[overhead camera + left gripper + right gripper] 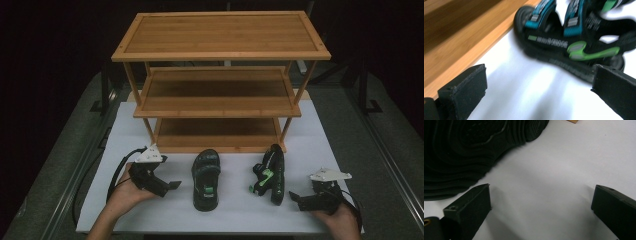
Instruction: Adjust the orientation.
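On the white counter (150, 210) before a three-tier bamboo shoe rack (220, 80), two black-and-green strapped sandals (206, 179) lie between the left gripper (172, 185) and right gripper (295, 197), both wide and empty, apparently poised for shelving them.

Bamboo shoe rack (220, 75), 3 tiers, stands at far side of white table (310, 150), w/ its front edge on the white top. All shelves bare. Grey floor (395, 130) on both sides; dark bkgd behind.
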`<state>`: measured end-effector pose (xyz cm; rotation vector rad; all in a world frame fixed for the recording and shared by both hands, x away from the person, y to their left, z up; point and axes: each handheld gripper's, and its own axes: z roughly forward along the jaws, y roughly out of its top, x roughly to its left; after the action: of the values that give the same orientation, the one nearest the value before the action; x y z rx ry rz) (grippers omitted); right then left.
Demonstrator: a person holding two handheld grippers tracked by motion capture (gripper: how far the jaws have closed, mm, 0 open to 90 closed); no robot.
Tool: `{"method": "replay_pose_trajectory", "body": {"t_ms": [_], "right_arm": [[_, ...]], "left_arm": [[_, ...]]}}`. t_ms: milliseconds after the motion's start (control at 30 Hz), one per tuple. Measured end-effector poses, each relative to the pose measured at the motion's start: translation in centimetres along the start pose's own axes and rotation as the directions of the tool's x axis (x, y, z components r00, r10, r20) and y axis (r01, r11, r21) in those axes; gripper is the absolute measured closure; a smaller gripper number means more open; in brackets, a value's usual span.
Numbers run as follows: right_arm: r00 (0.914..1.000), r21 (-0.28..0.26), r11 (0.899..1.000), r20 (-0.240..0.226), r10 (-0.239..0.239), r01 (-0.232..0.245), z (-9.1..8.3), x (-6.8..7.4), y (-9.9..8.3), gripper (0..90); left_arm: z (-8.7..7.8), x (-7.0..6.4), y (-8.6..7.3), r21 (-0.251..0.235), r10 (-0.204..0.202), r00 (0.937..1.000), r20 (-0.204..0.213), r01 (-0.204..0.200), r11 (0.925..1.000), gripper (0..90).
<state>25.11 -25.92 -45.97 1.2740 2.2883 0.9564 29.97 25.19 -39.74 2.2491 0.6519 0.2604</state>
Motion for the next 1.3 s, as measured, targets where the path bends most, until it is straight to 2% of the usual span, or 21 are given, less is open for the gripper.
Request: {"method": "replay_pose_trajectory", "body": {"t_ms": [67, 200, 267, 533, 600, 633, 700, 733, 800, 833, 1033, 1067, 1100, 1133, 1167, 1233, 1267, 1300], "right_arm": [[1.0, -0.001, 1.0, 0.001, -0.004, 0.004, 0.0, 0.0, 0.0, 1.9], [1.0, 0.0, 1.0, 0.0, -0.003, 0.003, 0.0, 0.0, 0.0, 1.8], [1.0, -0.001, 1.0, 0.0, -0.004, 0.004, 0.0, 0.0, 0.0, 1.9], [1.0, 0.003, 1.0, 0.0, -0.001, 0.001, 0.0, 0.0, 0.1, 1.7], [1.0, 0.003, 1.0, -0.004, 0.005, -0.005, 0.0, -0.1, 0.1, 1.7], [1.0, 0.003, 1.0, -0.004, 0.005, -0.005, 0.0, -0.1, 0.1, 1.7], [1.0, 0.003, 1.0, 0.001, -0.001, 0.001, 0.0, 0.0, 0.0, 1.7], [1.0, 0.003, 1.0, 0.001, -0.001, 0.001, 0.0, 0.0, 0.0, 1.7], [1.0, 0.005, 1.0, 0.002, -0.002, 0.002, 0.0, 0.0, 0.1, 1.7], [1.0, 0.006, 1.0, 0.004, -0.004, 0.004, 0.0, 0.1, 0.1, 1.7], [1.0, 0.009, 1.0, 0.008, 0.001, -0.001, -0.1, 0.1, 0.1, 3.3], [1.0, 0.012, 1.0, 0.01, 0.002, -0.002, -0.2, 0.2, 0.2, 6.3], [0.9996, 0.012, 1.0, 0.028, -0.003, 0.002, -0.7, 0.3, 0.4, 15.6], [0.9996, 0.012, 1.0, 0.028, -0.003, 0.002, -0.7, 0.3, 0.4, 15.6], [0.9992, 0.006, 1.0, 0.039, 0.003, -0.003, -1.2, 0.2, 0.6, 28.5], [0.9992, -0.018, 1.0, 0.04, 0.004, -0.003, -2.0, 0.2, 0.8, 41.9], [0.9992, -0.018, 1.0, 0.04, 0.004, -0.003, -2.0, 0.2, 0.8, 41.9], [0.9991, -0.026, 1.0, 0.041, 0.002, -0.001, -2.2, 0.2, 0.9, 47.4]], "left_arm": [[-0.6, -0.3, -1.2, -0.002, 0.011, 0.9988, -0.048, -0.011, 0.9999, 0.0], [-1.0, -0.3, -2.3, 0.002, -0.012, 0.9981, -0.06, 0.012, 0.9999, 0.0], [-1.3, -0.2, -3.3, 0.014, -0.026, 0.9963, -0.082, 0.027, 0.9995, 0.0], [-1.8, 0.2, -5.7, 0.032, -0.059, 0.9918, -0.113, 0.064, 0.9975, 0.0], [-1.8, 0.1, -6.9, 0.042, -0.074, 0.9876, -0.138, 0.081, 0.9958, 0.0], [-1.8, 0.1, -6.9, 0.042, -0.074, 0.9876, -0.138, 0.081, 0.9958, 0.0], [-1.8, 0.0, -8.0, 0.05, -0.087, 0.9823, -0.166, 0.096, 0.9941, 0.0], [-1.8, 0.0, -8.0, 0.05, -0.087, 0.9823, -0.166, 0.096, 0.9941, 0.0], [-1.7, 0.0, -8.7, 0.053, -0.1, 0.9781, -0.183, 0.111, 0.9924, 0.0], [-1.7, 0.0, -9.2, 0.033, -0.119, 0.9768, -0.178, 0.127, 0.9913, 0.0], [-1.7, 0.2, -9.2, 0.035, -0.129, 0.9762, -0.175, 0.137, 0.99, 0.0], [-1.7, 0.2, -9.2, 0.035, -0.129, 0.9762, -0.174, 0.137, 0.9899, 0.0], [-1.7, 0.2, -9.2, 0.036, -0.129, 0.9763, -0.174, 0.137, 0.9899, 0.0], [-1.7, 0.2, -9.2, 0.036, -0.129, 0.9763, -0.174, 0.137, 0.9899, 0.0], [-1.7, 0.2, -9.2, 0.036, -0.13, 0.9763, -0.173, 0.138, 0.9897, 0.0], [-1.7, 0.2, -9.2, 0.036, -0.13, 0.9762, -0.174, 0.138, 0.9898, 0.0], [-1.7, 0.2, -9.2, 0.036, -0.13, 0.9762, -0.174, 0.138, 0.9898, 0.0], [-1.7, 0.2, -9.2, 0.036, -0.129, 0.9762, -0.174, 0.138, 0.9898, 0.0]]}}
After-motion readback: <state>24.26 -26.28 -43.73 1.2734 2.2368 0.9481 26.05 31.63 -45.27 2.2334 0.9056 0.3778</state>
